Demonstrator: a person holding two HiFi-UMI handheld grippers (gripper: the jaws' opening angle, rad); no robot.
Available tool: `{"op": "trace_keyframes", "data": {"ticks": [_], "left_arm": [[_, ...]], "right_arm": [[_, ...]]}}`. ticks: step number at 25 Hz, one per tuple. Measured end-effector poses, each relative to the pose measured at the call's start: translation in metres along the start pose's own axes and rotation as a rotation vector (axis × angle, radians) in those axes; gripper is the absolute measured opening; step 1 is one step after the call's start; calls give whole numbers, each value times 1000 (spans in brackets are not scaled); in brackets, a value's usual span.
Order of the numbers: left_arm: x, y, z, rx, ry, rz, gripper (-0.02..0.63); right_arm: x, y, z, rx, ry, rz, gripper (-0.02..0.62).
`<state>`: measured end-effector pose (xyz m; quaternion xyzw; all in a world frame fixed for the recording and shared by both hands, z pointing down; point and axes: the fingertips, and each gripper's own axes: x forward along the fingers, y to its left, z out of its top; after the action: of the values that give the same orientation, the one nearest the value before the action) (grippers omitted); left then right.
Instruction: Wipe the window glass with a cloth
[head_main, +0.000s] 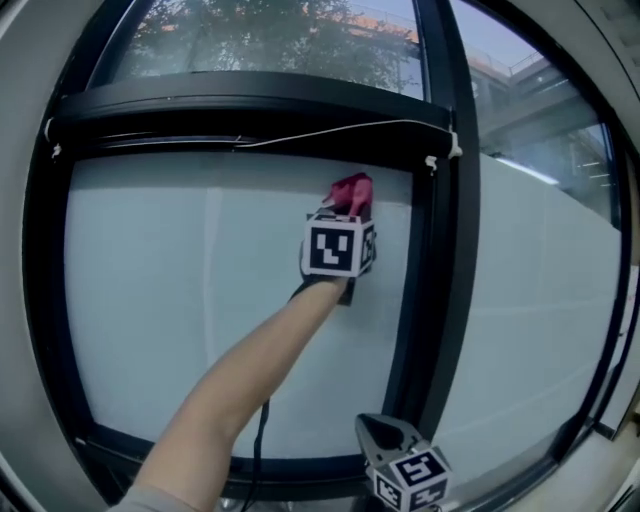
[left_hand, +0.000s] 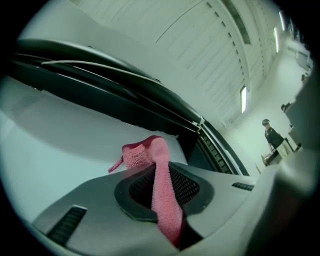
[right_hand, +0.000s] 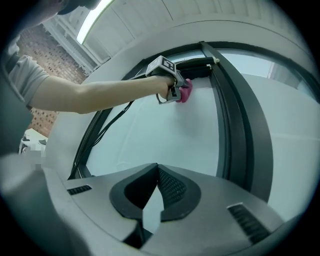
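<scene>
The cloth (head_main: 351, 189), one pink piece, was pinched tight in the left tongs (left_hand: 159, 169) and bunched beyond their tips against the window glass (head_main: 190, 300), just under the black frame (head_main: 250, 125). Two tongs were in play. The right tongs (right_hand: 156, 171) hung well below the left tongs, tips pressed together, nothing between them.

Head view faces the window glass (head_main: 200, 300) square-on from behind the arm (head_main: 250, 370), whole pane in frame. Left gripper view sits right at the glass, looking up at the frame's top bar (left_hand: 125, 95). Right gripper view looks up from near the pane's bottom edge, farther off. All three share the pane's top right corner with the cloth (head_main: 352, 188).
</scene>
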<state>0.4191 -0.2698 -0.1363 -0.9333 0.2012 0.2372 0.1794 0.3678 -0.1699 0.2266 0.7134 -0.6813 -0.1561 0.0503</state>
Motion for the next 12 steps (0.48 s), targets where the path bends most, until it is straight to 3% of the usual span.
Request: {"op": "trace_keyframes", "data": {"ticks": [7,12], "left_arm": [[37,-56,-15,-17,20,-62,64],[44,-89,-6,-50,-47,-122,64]], "right_arm": [[-26,-23,-7,19,34,-50,3],[-37,-38,-16,31,35,-74,3]]}}
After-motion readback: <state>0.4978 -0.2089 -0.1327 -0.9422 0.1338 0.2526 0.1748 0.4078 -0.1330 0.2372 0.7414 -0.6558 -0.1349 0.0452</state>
